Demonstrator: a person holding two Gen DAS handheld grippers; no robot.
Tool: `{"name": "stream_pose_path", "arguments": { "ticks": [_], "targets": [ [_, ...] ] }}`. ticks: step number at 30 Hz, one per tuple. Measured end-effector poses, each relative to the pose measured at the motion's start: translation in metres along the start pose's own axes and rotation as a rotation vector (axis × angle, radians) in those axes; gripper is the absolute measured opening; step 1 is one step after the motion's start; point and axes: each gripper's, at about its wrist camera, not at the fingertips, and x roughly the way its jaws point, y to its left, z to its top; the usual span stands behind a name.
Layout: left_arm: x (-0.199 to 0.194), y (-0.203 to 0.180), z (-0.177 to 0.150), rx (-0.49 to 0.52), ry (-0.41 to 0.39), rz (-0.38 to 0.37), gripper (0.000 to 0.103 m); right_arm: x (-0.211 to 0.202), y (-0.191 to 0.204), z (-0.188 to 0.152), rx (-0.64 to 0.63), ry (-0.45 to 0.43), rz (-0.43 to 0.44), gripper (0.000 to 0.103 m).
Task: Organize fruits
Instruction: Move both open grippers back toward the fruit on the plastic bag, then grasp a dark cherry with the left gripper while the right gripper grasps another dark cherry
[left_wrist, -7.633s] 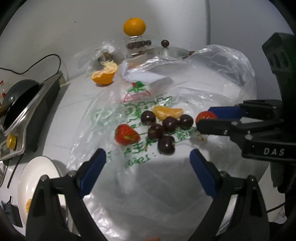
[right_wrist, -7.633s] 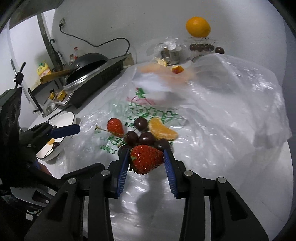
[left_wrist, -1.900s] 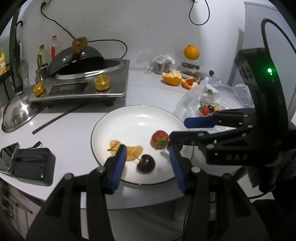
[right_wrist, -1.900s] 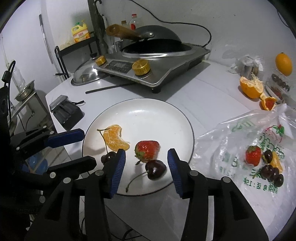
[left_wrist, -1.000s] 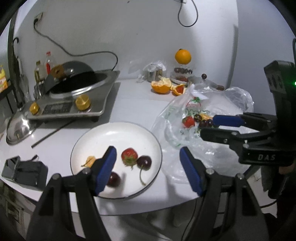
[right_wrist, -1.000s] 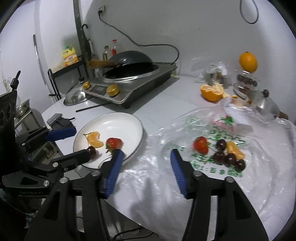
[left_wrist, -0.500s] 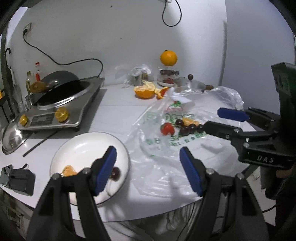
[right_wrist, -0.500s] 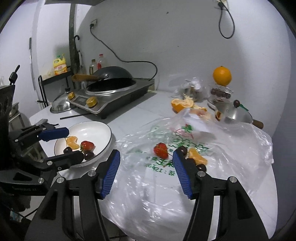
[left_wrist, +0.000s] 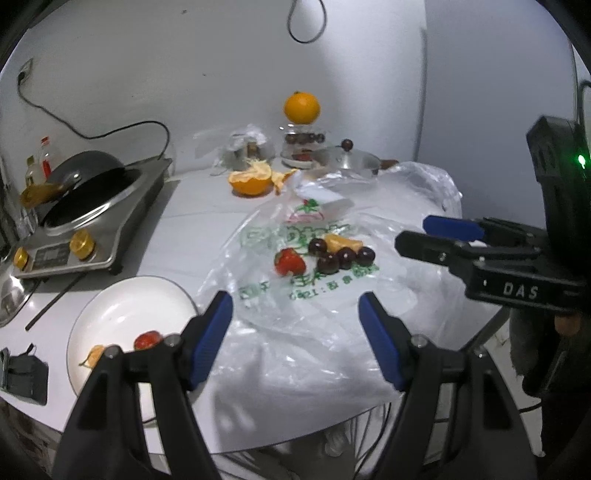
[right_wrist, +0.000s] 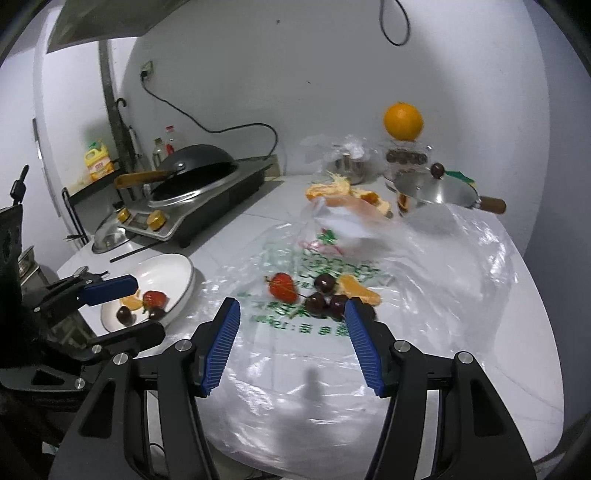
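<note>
Reaching with both the left hand-held gripper (left_wrist: 295, 325) and right hand-held gripper (right_wrist: 291, 332) spread apart and empty, either could snag the crinkly plastic bag (right_wrist: 424, 295), probably rolling its strawberry (right_wrist: 282, 287) and cherries (right_wrist: 325, 295) off the surface (left_wrist: 192, 236) short of the plate (right_wrist: 181, 273).

Right wrist view: round white plate (right_wrist: 184, 275) at lower left of frame, w/ 1 red strawberry (right_wrist: 154, 298), 1 orange segment (right_wrist: 133, 302) & 2 dark cherries (right_wrist: 124, 315) on it. Clear printed plastic bag (right_wrist: 436, 295) spreads over center & right, just beside plate. On bag, mid-frame: red strawberry (right_wrist: 282, 287) left of 4 dark cherries (right_wrist: 325, 283); orange segment (right_wrist: 360, 292) right of them. Steel induction cooker (right_wrist: 199, 210) w/ black wok (right_wrist: 195, 166) at left center, behind plate. Whole orange (right_wrist: 403, 120) atop glass jar (right_wrist: 404, 158), upper right.
</note>
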Motion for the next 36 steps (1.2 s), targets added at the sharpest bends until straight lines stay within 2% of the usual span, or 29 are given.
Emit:
{"name": "stream_pose_path", "arguments": {
  "ticks": [7, 16, 26, 30, 36],
  "targets": [
    [0.018, -0.012, 0.005, 0.018, 0.019, -0.017, 0.072, 0.007, -0.024, -0.002, 0.034, 0.032, -0.035, 0.062],
    [0.047, -0.017, 0.010, 0.033, 0.056, -0.036, 0.072, 0.030, -0.044, -0.010, 0.015, 0.087, -0.060, 0.062],
    [0.081, -0.018, 0.014, 0.038, 0.093, -0.064, 0.072, 0.067, -0.060, -0.009, -0.008, 0.155, -0.058, 0.044],
    [0.093, -0.018, 0.016, 0.038, 0.107, -0.073, 0.072, 0.082, -0.065, -0.007, -0.012, 0.186, -0.054, 0.041],
    [0.107, -0.013, 0.022, 0.051, 0.111, -0.047, 0.072, 0.099, -0.068, -0.003, -0.018, 0.216, -0.016, 0.041]
  ]
}}
